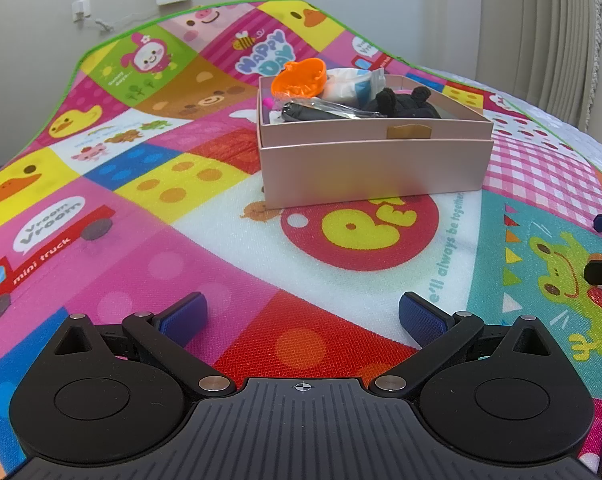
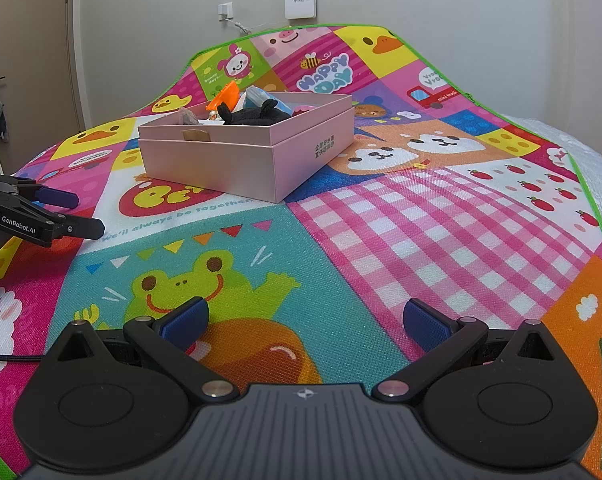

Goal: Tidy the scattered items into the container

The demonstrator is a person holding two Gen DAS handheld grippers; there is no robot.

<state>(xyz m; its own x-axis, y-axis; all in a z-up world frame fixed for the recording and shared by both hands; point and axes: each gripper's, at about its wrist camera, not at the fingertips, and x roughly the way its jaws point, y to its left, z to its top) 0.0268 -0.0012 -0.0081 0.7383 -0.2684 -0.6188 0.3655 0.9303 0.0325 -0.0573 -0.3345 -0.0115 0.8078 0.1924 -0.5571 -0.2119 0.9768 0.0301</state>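
Toward the mat's (image 1: 101, 288) far edge, the pink box (image 1: 373, 168) holds all items. Left gripper (image 1: 301, 314) and right gripper (image 2: 305, 320) are spread, empty. Risk: piled orange toy (image 1: 299, 80) may topple if the box is bumped.

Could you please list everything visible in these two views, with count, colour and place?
Box: one, pink, on the mat, open.
Orange toy: one, orange, in the box's far left corner.
Plush toy: one, black, in the box.
Plastic packet: one, white and blue, in the box behind the plush.
Dark wrapped item: one, black, in the box at left.
Play mat: one, multicoloured cartoon print, on the bed.
Wall device: one, white, on the far wall.
Wall plug: one, white, left of the device.
Left claw: one, black with blue pads, open, empty.
Right claw: one, likewise, open, empty.
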